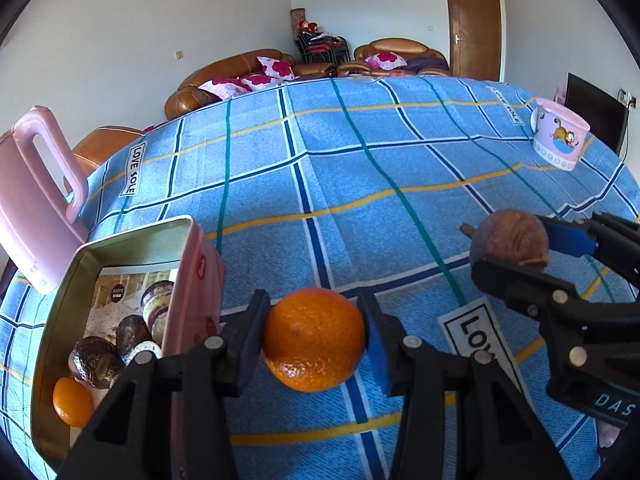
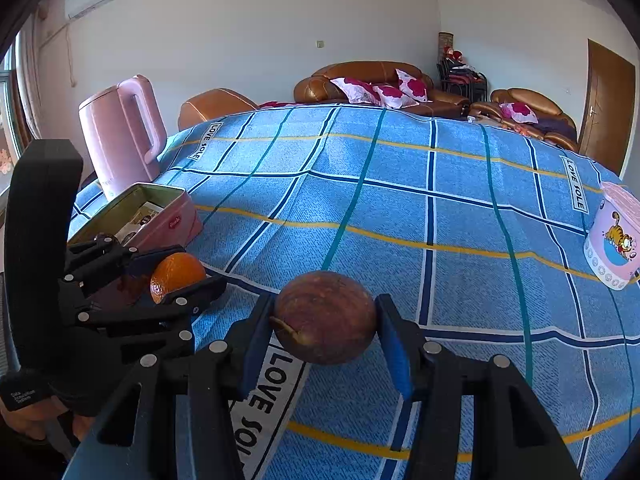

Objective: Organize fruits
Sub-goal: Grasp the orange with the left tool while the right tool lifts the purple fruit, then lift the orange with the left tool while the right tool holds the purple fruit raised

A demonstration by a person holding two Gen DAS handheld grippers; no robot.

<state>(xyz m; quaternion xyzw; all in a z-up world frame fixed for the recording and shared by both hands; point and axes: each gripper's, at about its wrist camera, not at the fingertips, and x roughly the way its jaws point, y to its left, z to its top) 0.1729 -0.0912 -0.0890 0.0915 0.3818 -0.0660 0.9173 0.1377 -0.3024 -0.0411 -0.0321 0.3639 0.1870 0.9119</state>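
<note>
Orange (image 1: 314,340): pinched by left gripper (image 1: 316,344), just right of open tin (image 1: 132,236), likely bound there. Brown fruit (image 2: 325,317): clamped in right gripper (image 2: 326,328), farther right of tin, awaiting its turn.

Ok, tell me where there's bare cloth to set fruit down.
Most of the cloth is bare: the wide middle between kettle and cup, back to the sofas. Crowded: the near left, where the tin, half full, sits by the kettle.
</note>
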